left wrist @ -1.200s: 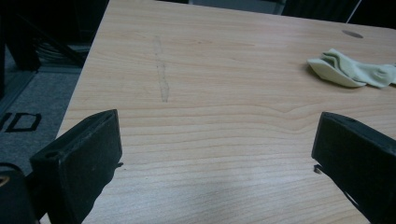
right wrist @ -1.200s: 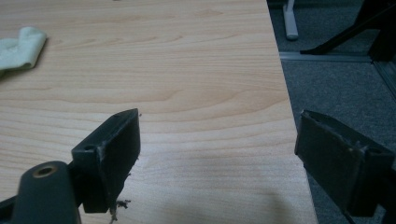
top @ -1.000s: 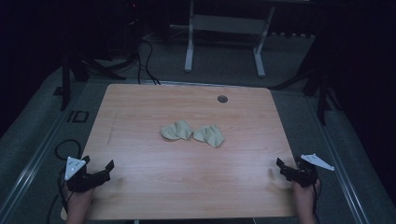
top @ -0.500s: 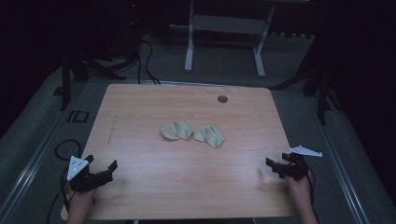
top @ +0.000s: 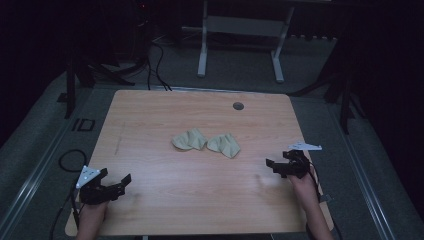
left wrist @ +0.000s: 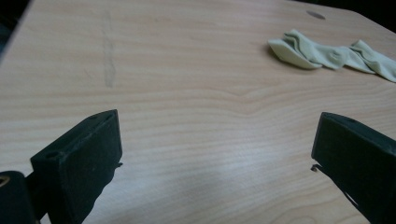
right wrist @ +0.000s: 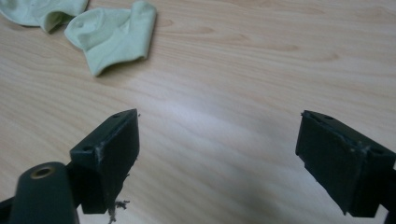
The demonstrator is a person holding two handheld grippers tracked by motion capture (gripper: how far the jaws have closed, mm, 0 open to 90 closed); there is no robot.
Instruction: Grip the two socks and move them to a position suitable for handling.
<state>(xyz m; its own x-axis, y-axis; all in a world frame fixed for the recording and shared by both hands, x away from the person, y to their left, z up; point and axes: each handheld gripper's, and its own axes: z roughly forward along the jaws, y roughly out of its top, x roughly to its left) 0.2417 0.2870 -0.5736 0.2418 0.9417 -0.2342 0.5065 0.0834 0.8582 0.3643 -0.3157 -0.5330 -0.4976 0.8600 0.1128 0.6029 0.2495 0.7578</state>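
- Left gripper low over the wooden table, jaws spread, empty.
- Right gripper likewise spread, pointing towards two pale green crumpled socks.

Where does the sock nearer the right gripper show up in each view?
High view: right sock at table centre, touching the left sock.
Left gripper view: far upper right, beyond the left sock.
Right gripper view: upper left, ahead of the open jaws.
Shared landmark: the left sock.
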